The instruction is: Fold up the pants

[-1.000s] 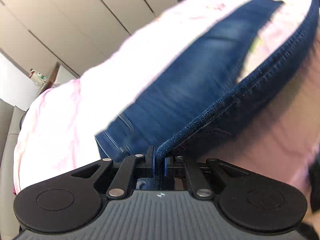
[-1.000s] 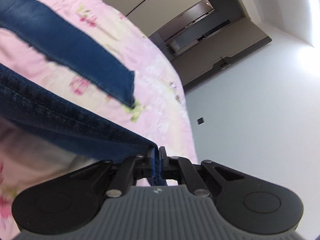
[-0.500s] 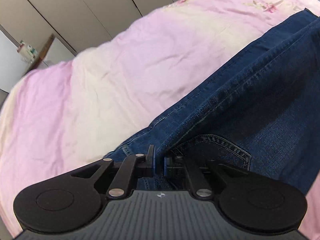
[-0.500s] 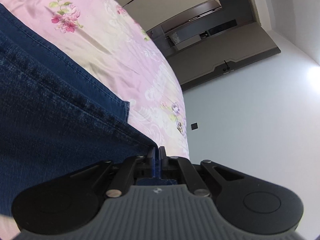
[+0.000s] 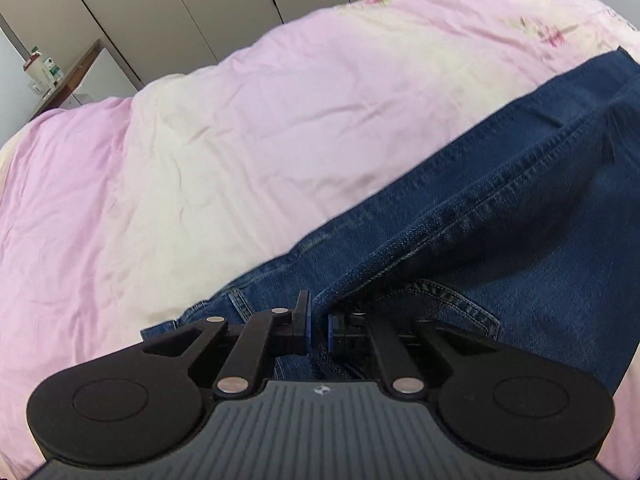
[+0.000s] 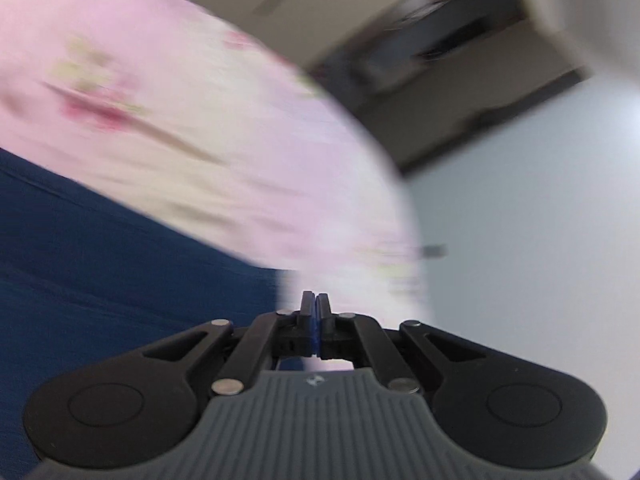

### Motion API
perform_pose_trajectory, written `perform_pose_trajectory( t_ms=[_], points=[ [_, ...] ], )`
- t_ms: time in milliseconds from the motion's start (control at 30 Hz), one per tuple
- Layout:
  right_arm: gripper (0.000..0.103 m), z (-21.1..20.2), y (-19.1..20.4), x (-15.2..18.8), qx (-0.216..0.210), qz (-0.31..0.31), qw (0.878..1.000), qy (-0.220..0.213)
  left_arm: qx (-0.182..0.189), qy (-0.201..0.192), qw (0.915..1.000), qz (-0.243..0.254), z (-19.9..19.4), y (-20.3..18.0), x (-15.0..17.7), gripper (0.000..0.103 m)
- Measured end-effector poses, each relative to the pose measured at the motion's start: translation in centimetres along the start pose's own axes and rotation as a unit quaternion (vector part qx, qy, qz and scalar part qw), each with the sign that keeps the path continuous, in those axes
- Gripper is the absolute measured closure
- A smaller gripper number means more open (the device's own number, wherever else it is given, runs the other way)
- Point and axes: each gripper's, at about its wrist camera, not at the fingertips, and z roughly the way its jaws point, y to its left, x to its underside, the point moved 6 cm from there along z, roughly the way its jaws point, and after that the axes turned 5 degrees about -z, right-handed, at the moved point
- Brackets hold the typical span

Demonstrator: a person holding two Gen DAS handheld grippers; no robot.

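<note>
Dark blue denim pants [image 5: 500, 216] lie on a pink bed cover [image 5: 240, 128], one leg laid over the other, reaching to the upper right. My left gripper [image 5: 318, 320] is shut on a fold of denim near the waist and back pocket. In the blurred right wrist view, the pants [image 6: 100, 264] fill the left side. My right gripper [image 6: 315, 308] has its jaws shut with no denim between them, just past the edge of the pants over the bed cover [image 6: 240, 160].
Beige wardrobe doors [image 5: 180, 12] stand behind the bed. A small side table with bottles [image 5: 44, 76] is at the far left. In the right wrist view a pale wall [image 6: 540, 220] and a dark doorway [image 6: 460, 52] lie beyond the bed's edge.
The lifted pants came down flat onto the bed, folded leg over leg. My right gripper no longer holds the denim and is moving fast; the left still grips it.
</note>
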Motion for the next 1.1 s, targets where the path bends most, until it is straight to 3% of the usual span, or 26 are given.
perform_pose_trajectory(
  t_ms=[67, 133, 200, 267, 433, 633, 700, 733, 767, 833, 867, 933, 1033, 1100],
  points=[
    [0.1, 0.2, 2.8, 0.0, -0.054, -0.055, 0.997, -0.011, -0.003, 0.004, 1.0, 0.006, 0.5, -0.7, -0.4, 0.096],
    [0.082, 0.4, 6.2, 0.5, -0.084, -0.15, 0.985, -0.016, -0.006, 0.003, 0.9999, 0.009, 0.6, -0.9, -0.6, 0.096],
    [0.069, 0.3, 9.1, 1.2, -0.126, -0.227, 0.965, -0.031, -0.009, 0.003, 0.9999, 0.012, 0.6, -1.0, -0.6, 0.096],
    [0.068, 0.5, 11.4, 1.8, -0.153, -0.287, 0.945, -0.035, -0.01, 0.002, 0.9999, 0.009, 0.7, -1.1, -0.5, 0.096],
    [0.066, 1.2, 13.9, 2.1, -0.173, -0.431, 0.885, -0.047, -0.015, -0.005, 0.9999, 0.004, 0.5, -1.5, -0.2, 0.096],
    [0.065, 2.5, 15.2, 0.7, -0.243, -0.516, 0.821, 0.008, -0.009, -0.006, 0.9999, -0.013, 0.9, -1.2, -0.2, 0.096],
    [0.066, 2.9, 15.9, 0.4, -0.253, -0.528, 0.81, 0.028, -0.009, -0.004, 0.9999, -0.014, 1.0, -1.2, -0.2, 0.096],
    [0.075, 2.9, 16.1, 0.4, -0.255, -0.531, 0.808, 0.036, -0.009, -0.002, 0.9999, -0.012, 1.0, -1.2, -0.2, 0.096],
    [0.078, 2.8, 16.2, 0.5, -0.259, -0.532, 0.805, 0.045, -0.008, -0.001, 0.9999, -0.011, 1.0, -1.2, -0.2, 0.096],
    [0.093, 2.2, 16.1, 0.9, -0.256, -0.53, 0.807, 0.046, -0.004, 0.0, 0.9999, -0.012, 0.9, -1.1, -0.2, 0.096],
    [0.094, 1.9, 15.9, 1.1, -0.254, -0.527, 0.81, 0.045, -0.003, 0.001, 0.9999, -0.016, 0.8, -1.0, -0.2, 0.096],
    [0.101, 0.9, 15.3, 1.7, -0.242, -0.506, 0.827, 0.04, -0.001, -0.007, 0.9997, -0.025, 0.3, -0.9, -0.1, 0.096],
    [0.102, -1.1, 13.4, 1.9, -0.223, -0.443, 0.868, 0.033, 0.001, -0.029, 0.9989, -0.038, -1.2, -0.7, 0.2, 0.096],
    [0.103, -2.8, 11.5, 2.2, -0.208, -0.416, 0.885, 0.014, 0.003, -0.042, 0.9981, -0.045, -2.3, -0.4, 0.2, 0.096]
  ],
)
